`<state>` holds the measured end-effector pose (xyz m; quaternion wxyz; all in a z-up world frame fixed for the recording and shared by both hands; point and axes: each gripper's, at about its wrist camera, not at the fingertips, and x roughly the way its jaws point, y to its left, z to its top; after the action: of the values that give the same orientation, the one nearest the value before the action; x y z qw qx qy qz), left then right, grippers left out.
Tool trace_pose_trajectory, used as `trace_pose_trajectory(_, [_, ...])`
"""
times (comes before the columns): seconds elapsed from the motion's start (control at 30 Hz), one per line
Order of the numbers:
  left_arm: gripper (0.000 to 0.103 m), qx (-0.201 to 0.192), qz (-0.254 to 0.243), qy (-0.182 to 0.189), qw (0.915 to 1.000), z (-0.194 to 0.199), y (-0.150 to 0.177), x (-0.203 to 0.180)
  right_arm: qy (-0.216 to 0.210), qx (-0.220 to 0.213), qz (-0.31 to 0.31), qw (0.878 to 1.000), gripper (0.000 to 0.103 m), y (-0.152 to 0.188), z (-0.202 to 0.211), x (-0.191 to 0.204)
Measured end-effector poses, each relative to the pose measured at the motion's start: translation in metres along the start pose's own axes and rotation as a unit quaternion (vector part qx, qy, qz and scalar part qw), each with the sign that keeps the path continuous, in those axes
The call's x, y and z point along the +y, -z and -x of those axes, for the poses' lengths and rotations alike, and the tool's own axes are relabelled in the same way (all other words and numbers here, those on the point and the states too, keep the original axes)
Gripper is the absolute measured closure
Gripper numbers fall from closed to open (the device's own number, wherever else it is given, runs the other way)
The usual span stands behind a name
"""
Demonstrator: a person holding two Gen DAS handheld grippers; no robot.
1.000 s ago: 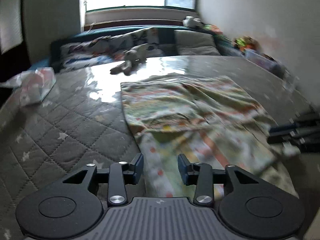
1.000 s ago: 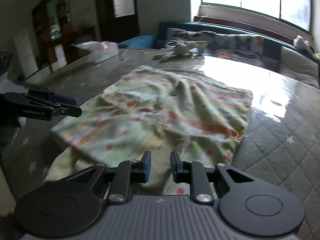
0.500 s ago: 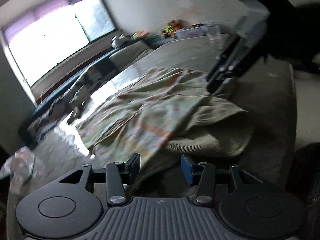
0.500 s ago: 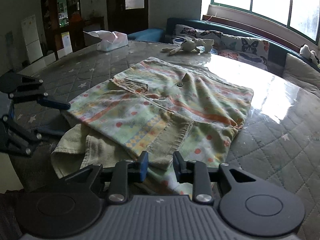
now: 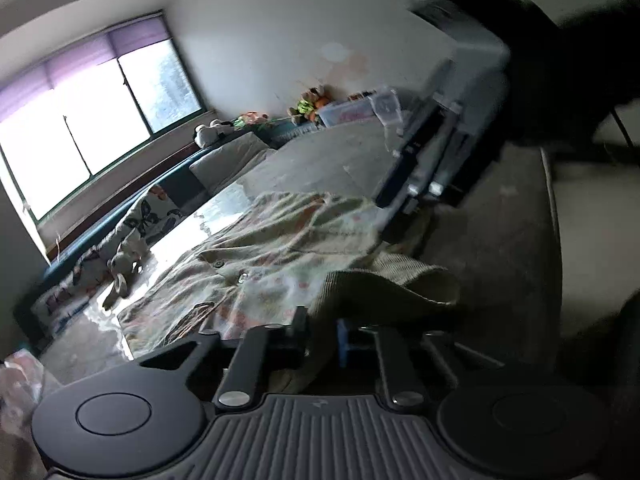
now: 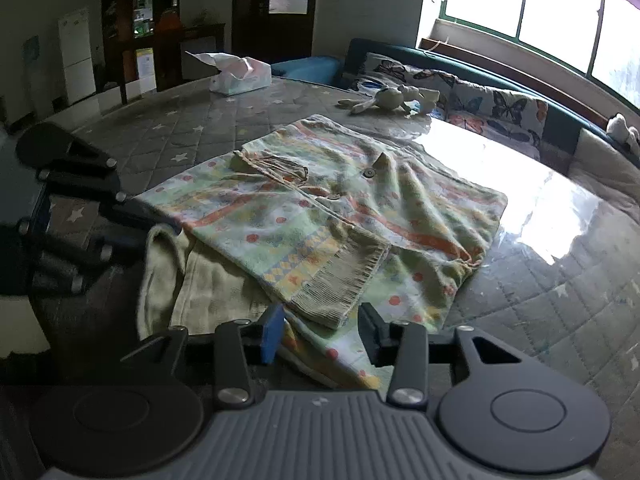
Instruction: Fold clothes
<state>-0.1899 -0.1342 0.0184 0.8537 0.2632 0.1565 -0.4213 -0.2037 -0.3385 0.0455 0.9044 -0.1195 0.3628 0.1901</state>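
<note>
Garment (image 6: pixel 328 216) lay spread on quilted surface (image 6: pixel 560 292), long axis running near to far from right claw (image 6: pixel 320 334). Ribbed cuff (image 6: pixel 340 284) of folded-over sleeve sat just beyond right claw, jaws spread, nothing pinched. Left claw (image 5: pixel 322 334) pressed on plain ribbed hem (image 5: pixel 384 288) at near left corner, tilted, low over surface. Judged nearer to cuff: right claw.

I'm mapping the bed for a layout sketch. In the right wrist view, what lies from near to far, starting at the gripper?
right gripper → ribbed cuff of the patterned cardigan → cardigan button → stuffed bunny → butterfly cushions → window.
</note>
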Motion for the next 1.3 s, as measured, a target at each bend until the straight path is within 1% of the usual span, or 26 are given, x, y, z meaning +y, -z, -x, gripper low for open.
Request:
trace_pose_trajectory(0.1, [0.094,-0.004,0.075,0.002,0.9972,0.001,-0.010,0.025,0.000,0.004,0.009,1.000,0.055,0.003,0.005,-0.001])
trace_pose_trajectory(0.17, [0.094,-0.004,0.116,0.004,0.9932,-0.001,-0.017,0.041,-0.001,0.005,0.022,1.000,0.055,0.005,0.008,0.001])
trace_pose_trajectory(0.2, [0.094,-0.002,0.133,0.005,0.9911,-0.004,-0.021,0.047,-0.003,0.005,0.030,1.000,0.052,0.006,0.008,0.003])
trace_pose_trajectory(0.23, [0.094,0.000,0.147,0.007,0.9891,-0.007,-0.025,0.053,-0.006,0.002,0.037,0.999,0.048,0.007,0.009,0.005])
trace_pose_trajectory(0.33, [0.094,0.003,0.169,0.012,0.9855,-0.018,-0.032,0.065,-0.009,-0.010,0.053,0.998,0.046,0.005,0.004,0.011])
trace_pose_trajectory(0.47, [0.094,0.015,0.189,0.017,0.9816,-0.027,-0.033,0.074,-0.009,-0.028,0.066,0.997,0.046,-0.001,-0.008,0.018])
trace_pose_trajectory(0.57, [0.093,0.024,0.201,0.016,0.9792,-0.030,-0.029,0.077,-0.013,-0.031,0.060,0.998,0.054,-0.006,-0.020,0.018])
trace_pose_trajectory(0.6, [0.093,0.027,0.205,0.015,0.9783,-0.030,-0.027,0.078,-0.019,-0.029,0.052,0.998,0.059,-0.008,-0.023,0.017])
trace_pose_trajectory(0.63, [0.092,0.029,0.209,0.015,0.9775,-0.029,-0.024,0.078,-0.027,-0.026,0.043,0.998,0.068,-0.010,-0.027,0.015])
trace_pose_trajectory(0.7, [0.088,0.032,0.215,0.015,0.9760,-0.027,-0.019,0.078,-0.043,-0.023,0.017,0.999,0.076,-0.014,-0.031,0.009])
trace_pose_trajectory(0.77, [0.085,0.032,0.214,0.011,0.9762,-0.021,-0.014,0.077,-0.058,-0.022,-0.018,0.998,0.079,-0.019,-0.033,-0.001])
trace_pose_trajectory(0.83, [0.084,0.027,0.204,0.007,0.9786,-0.012,-0.010,0.074,-0.072,-0.025,-0.051,0.996,0.083,-0.025,-0.032,-0.012])
trace_pose_trajectory(0.87, [0.079,0.025,0.198,0.005,0.9799,-0.007,-0.009,0.072,-0.077,-0.027,-0.064,0.995,0.083,-0.027,-0.032,-0.016])
trace_pose_trajectory(0.9, [0.070,0.024,0.189,0.002,0.9817,-0.003,-0.007,0.070,-0.081,-0.029,-0.072,0.994,0.084,-0.030,-0.032,-0.019])
trace_pose_trajectory(1.0, [0.057,0.027,0.160,-0.011,0.9867,0.007,-0.001,0.062,-0.083,-0.033,-0.080,0.993,0.084,-0.035,-0.032,-0.024])
trace_pose_trajectory(1.07, [0.056,0.035,0.145,-0.018,0.9887,0.010,0.004,0.058,-0.081,-0.035,-0.079,0.993,0.085,-0.036,-0.032,-0.025])
trace_pose_trajectory(1.2, [0.056,0.051,0.111,-0.033,0.9920,0.008,0.013,0.049,-0.076,-0.042,-0.083,0.993,0.086,-0.039,-0.030,-0.026])
trace_pose_trajectory(1.3, [0.056,0.062,0.086,-0.045,0.9933,0.004,0.018,0.045,-0.071,-0.051,-0.084,0.993,0.089,-0.041,-0.027,-0.027])
